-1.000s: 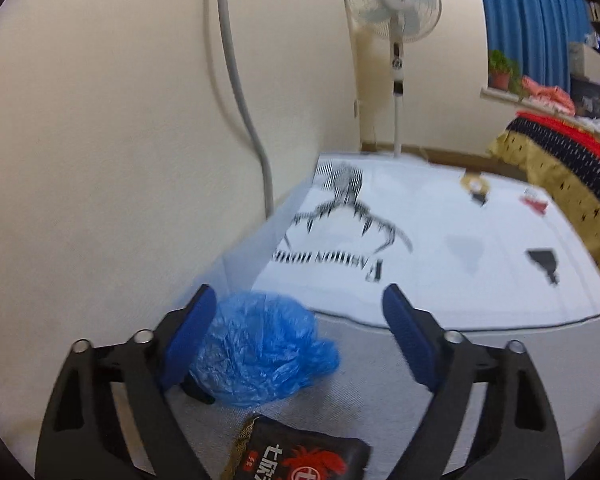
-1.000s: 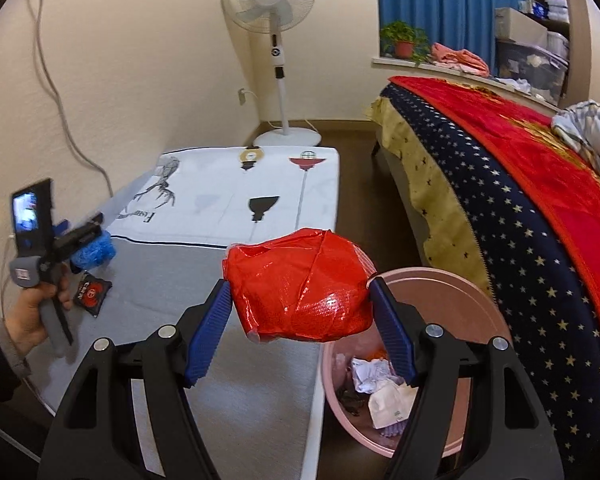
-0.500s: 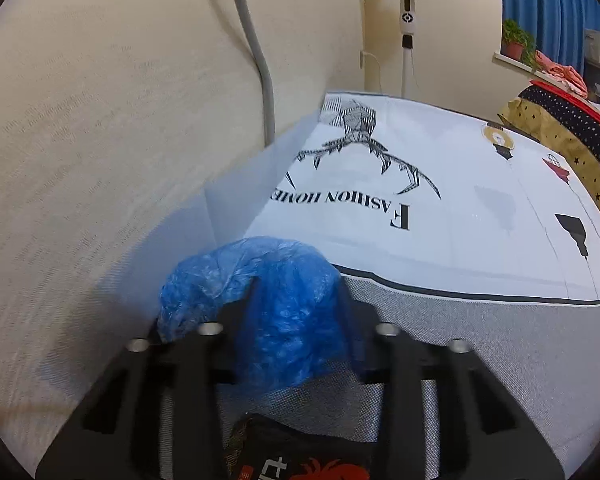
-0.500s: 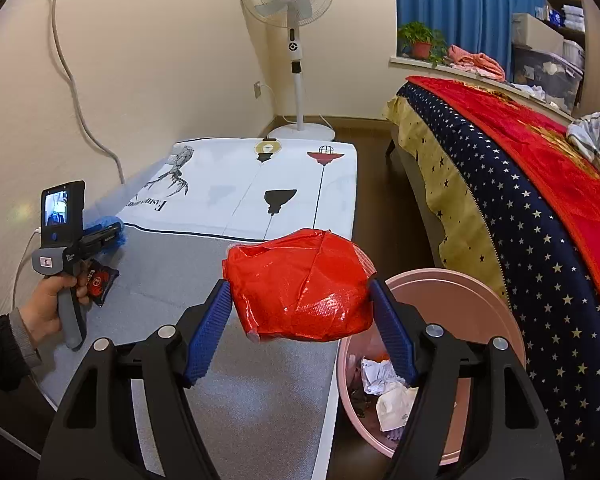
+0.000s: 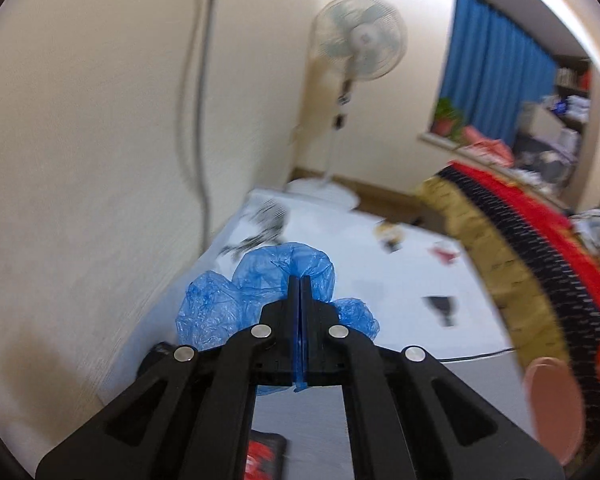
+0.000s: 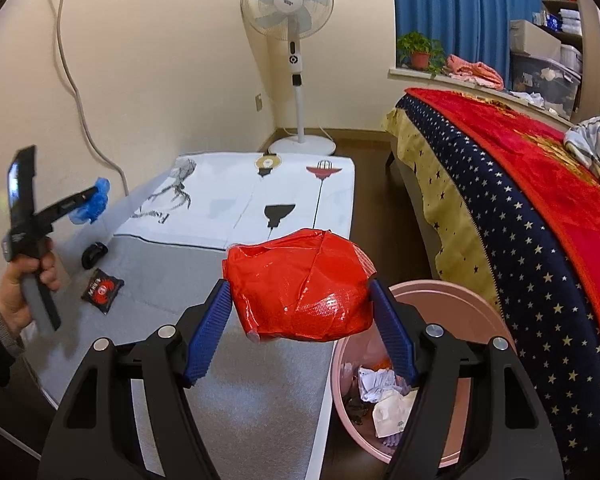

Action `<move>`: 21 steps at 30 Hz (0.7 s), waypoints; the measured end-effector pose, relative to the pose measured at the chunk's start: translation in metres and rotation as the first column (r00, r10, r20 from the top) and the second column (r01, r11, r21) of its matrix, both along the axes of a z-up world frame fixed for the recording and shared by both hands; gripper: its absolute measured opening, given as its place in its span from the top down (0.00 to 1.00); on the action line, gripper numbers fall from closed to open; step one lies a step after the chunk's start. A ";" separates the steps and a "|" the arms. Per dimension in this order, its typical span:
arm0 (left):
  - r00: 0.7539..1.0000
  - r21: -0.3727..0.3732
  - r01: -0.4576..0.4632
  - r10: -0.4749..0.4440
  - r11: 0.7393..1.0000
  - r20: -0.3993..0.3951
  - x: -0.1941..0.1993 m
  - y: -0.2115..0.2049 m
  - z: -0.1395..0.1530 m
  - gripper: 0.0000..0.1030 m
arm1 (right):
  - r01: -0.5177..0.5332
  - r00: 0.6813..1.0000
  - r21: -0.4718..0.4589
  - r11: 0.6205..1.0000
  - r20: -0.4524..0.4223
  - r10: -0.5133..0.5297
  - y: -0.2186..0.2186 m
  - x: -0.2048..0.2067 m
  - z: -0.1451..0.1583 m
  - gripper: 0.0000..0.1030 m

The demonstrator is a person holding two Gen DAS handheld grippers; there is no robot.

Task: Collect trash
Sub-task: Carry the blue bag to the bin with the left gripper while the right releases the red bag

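Your left gripper (image 5: 300, 280) has just squeezed tight on the crumpled blue plastic bag (image 5: 256, 292), up in the air by the wall at the far left. Your right gripper (image 6: 300, 300) is holding the red plastic bag (image 6: 300, 284), jaws wide around it, just left of the pink bin (image 6: 452, 312) at the near right. Both bags look light, soft and a bit slippery, I think, so grab a thick bunch in the middle. One black snack packet (image 6: 102, 290) lies on the mat (image 6: 268, 380).
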State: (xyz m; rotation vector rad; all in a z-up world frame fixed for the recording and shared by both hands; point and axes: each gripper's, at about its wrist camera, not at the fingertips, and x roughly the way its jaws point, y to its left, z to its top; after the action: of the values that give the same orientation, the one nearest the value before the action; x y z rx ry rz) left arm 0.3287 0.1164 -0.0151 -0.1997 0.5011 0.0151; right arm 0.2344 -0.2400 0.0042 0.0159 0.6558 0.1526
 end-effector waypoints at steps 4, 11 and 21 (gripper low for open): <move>0.995 0.066 0.091 -0.093 0.994 0.035 -0.025 -0.041 0.032 1.00 | -0.006 0.999 0.016 1.000 0.038 0.006 -0.007 -0.007 0.014 0.32; 0.973 0.161 0.224 -0.231 0.961 0.026 -0.071 -0.131 0.075 1.00 | -0.012 0.996 0.056 0.998 0.088 0.007 -0.026 -0.023 0.034 0.32; 0.930 0.167 0.366 -0.367 0.916 -0.025 -0.116 -0.237 0.077 1.00 | 0.044 0.989 0.089 0.995 0.136 -0.056 -0.075 -0.054 0.051 0.32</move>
State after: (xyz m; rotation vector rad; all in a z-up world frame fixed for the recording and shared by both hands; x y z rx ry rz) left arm 0.2132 -0.1207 0.0618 0.0638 0.5217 -0.3094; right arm 0.1800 -0.3148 0.0554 0.1039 0.5098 0.1319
